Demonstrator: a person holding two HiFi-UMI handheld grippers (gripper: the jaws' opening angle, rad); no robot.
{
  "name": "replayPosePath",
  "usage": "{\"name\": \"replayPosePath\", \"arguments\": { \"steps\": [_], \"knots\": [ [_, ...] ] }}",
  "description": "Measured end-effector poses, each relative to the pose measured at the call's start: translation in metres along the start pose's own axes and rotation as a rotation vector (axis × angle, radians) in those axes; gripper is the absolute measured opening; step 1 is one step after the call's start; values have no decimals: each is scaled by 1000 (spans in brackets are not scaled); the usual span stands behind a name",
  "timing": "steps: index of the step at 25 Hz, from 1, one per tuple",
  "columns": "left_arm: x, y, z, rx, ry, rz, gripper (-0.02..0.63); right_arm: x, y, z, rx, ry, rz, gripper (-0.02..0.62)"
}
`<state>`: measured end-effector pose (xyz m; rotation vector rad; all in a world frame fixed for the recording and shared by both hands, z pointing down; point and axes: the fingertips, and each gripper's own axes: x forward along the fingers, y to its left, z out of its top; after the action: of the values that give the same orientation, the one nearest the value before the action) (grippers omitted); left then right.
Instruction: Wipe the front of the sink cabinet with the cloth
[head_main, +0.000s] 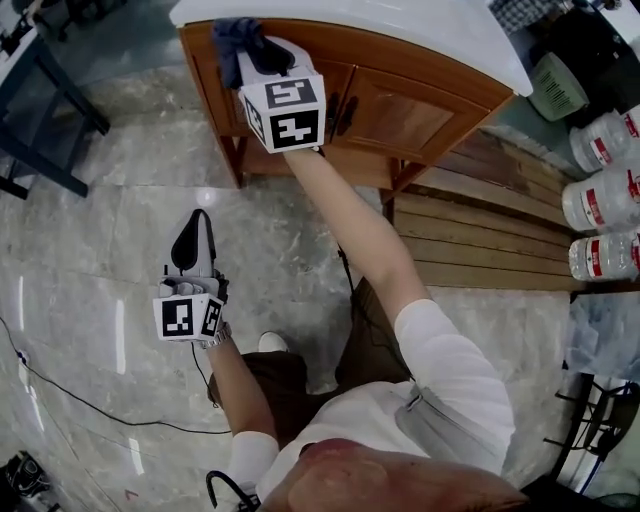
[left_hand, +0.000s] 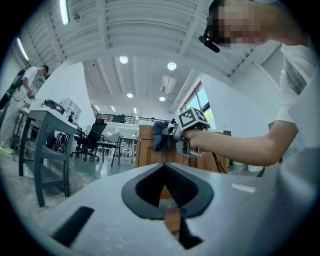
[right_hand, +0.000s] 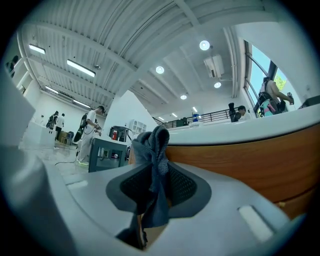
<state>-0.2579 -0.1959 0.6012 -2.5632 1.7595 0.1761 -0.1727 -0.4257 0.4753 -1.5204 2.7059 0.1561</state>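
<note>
The right gripper's (right_hand: 156, 202) jaws pinch a dark grey-blue cloth (right_hand: 154, 150) between their black ribbed pads. The cloth is soft and nubbly, and it bunches into a crumpled peak above the jaw tips. Just beyond the tips, the cloth (head_main: 238, 36) meets the top corner of the sink cabinet (head_main: 400, 112). The cabinet is smooth, warm brown wood with panelled doors, under a rounded, glossy white countertop (head_main: 420, 22).

The left gripper (head_main: 195, 238) hangs well short of the cabinet, low over polished grey stone floor tiles (head_main: 110, 200). In the left gripper view its dark padded jaws (left_hand: 167, 192) are pressed together into a point, with nothing between them. Straight ahead of them are the cabinet (left_hand: 148, 156) and the right gripper (left_hand: 176, 131) with the cloth (left_hand: 161, 136).

Farther off, to the right of the right jaws, pale wooden slats (head_main: 480, 235) run along the floor. Past them stand three clear, ribbed plastic jugs (head_main: 600, 198) with red-and-white labels; their contents cannot be made out.
</note>
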Motion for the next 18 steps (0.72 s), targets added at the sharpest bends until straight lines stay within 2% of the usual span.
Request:
{"name": "replayPosePath", "arguments": {
  "steps": [18],
  "knots": [
    [22,0,-20,-17,14,-34,-2,-119,-140,5,-62,-9,-231,107]
  ]
}}
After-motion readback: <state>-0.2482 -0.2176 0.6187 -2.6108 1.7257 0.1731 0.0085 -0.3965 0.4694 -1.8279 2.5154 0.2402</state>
